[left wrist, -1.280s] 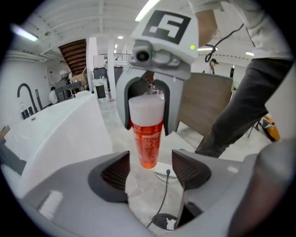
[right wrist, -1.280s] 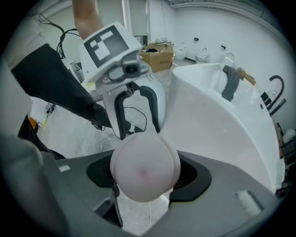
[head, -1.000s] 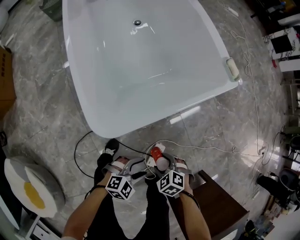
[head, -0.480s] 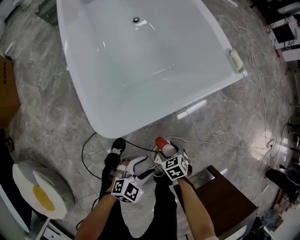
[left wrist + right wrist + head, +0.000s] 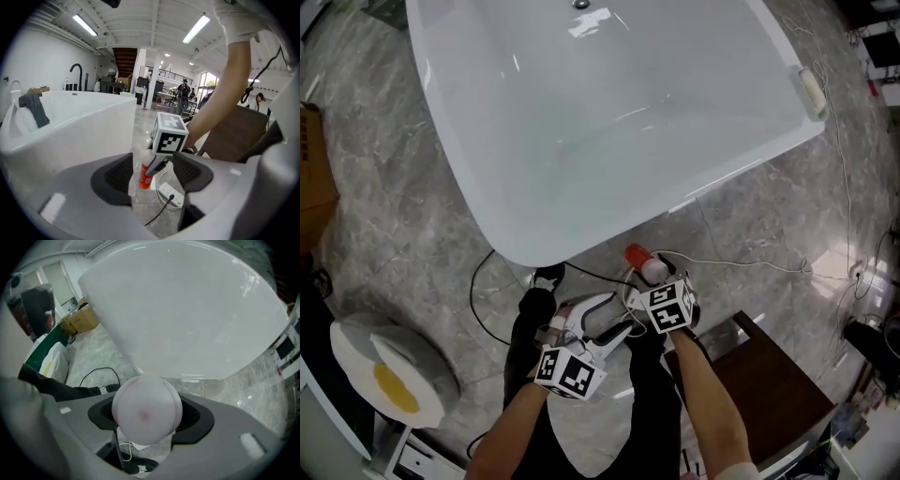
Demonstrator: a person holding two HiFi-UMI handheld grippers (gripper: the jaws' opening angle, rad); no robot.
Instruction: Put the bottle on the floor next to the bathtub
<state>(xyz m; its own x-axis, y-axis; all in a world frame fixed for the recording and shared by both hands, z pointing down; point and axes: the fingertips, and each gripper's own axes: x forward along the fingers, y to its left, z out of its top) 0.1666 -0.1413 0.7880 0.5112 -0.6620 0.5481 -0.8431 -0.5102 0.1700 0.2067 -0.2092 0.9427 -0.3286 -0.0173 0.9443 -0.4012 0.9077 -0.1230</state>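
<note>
The white bathtub [image 5: 609, 122] fills the upper head view, above the grey marble floor [image 5: 403, 216]. The right gripper [image 5: 651, 279] clamps the pale bottle [image 5: 641, 261] across its body, red end down, just beside the tub's near end. The left gripper [image 5: 598, 319] gapes empty. The bottle is likely light, stiff, slick plastic, best gripped mid-body. Whether its red end touches the floor is unclear.

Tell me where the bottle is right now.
In the head view the bottle sits lower centre, clamped in the right tool, just off the near rim of the bathtub and over the marble floor.
</note>
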